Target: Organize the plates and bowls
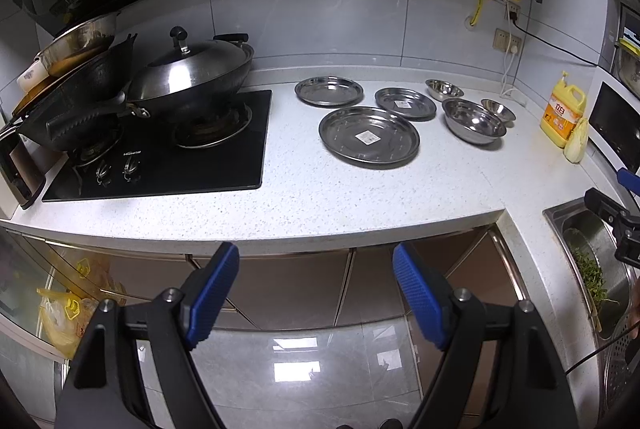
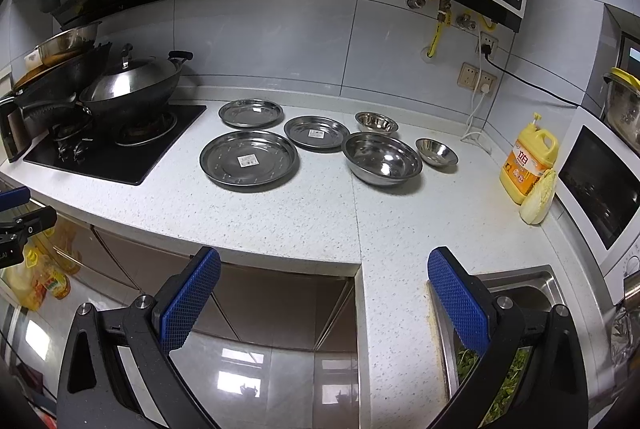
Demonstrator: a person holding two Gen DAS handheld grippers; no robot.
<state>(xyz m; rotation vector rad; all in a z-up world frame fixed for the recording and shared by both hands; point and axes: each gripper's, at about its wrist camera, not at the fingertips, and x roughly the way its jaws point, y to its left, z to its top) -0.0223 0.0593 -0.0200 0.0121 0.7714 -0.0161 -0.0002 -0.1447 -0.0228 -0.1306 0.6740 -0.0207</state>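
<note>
Three steel plates lie on the white counter: a large one (image 1: 369,137) (image 2: 249,161) in front, a medium one (image 1: 405,103) (image 2: 317,133) behind it to the right, and another (image 1: 329,91) (image 2: 251,113) at the back left. To their right are a large steel bowl (image 1: 474,120) (image 2: 382,158) and two small bowls (image 1: 444,89) (image 1: 498,109) (image 2: 376,122) (image 2: 436,152). My left gripper (image 1: 316,293) is open and empty, held off the counter's front edge. My right gripper (image 2: 324,297) is open and empty, also in front of the counter.
A black gas hob (image 1: 168,149) with a lidded wok (image 1: 188,73) and stacked pans sits left. A yellow detergent bottle (image 2: 528,159) and a cabbage piece (image 2: 538,203) stand right, by a white oven (image 2: 600,185). A sink (image 2: 516,289) with greens is at the lower right.
</note>
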